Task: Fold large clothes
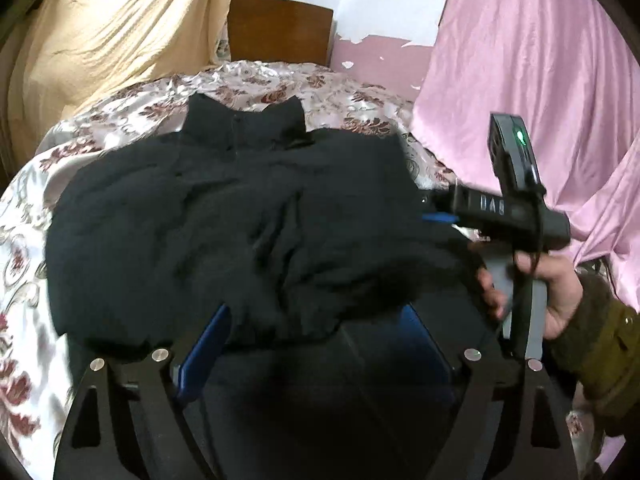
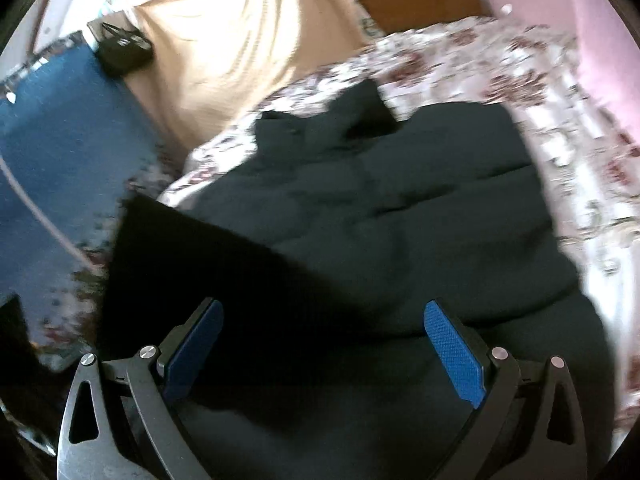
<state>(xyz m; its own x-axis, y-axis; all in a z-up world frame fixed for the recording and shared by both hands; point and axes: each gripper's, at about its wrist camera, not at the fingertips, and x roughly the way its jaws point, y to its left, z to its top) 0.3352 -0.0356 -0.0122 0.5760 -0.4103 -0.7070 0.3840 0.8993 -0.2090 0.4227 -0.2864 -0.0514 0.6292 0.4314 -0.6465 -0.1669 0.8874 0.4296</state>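
A large black garment [image 1: 240, 220] lies spread on a floral bed cover [image 1: 120, 112], collar toward the headboard. My left gripper [image 1: 316, 340] sits low at the garment's near edge; its blue pads [image 1: 204, 352] stand wide apart and dark cloth lies over and between them. The right gripper [image 1: 440, 216] is at the garment's right edge, its tips hidden by cloth, held by a hand [image 1: 556, 292]. In the right wrist view the right gripper [image 2: 324, 348] is open over the black garment [image 2: 400, 208], blue pads [image 2: 456, 356] apart.
A wooden headboard [image 1: 280, 28] stands behind the bed. A cream sheet [image 1: 100, 40] hangs at left and a pink sheet [image 1: 540, 60] at right. In the right wrist view a blue surface [image 2: 60, 152] with a black device [image 2: 124, 50] lies left of the bed.
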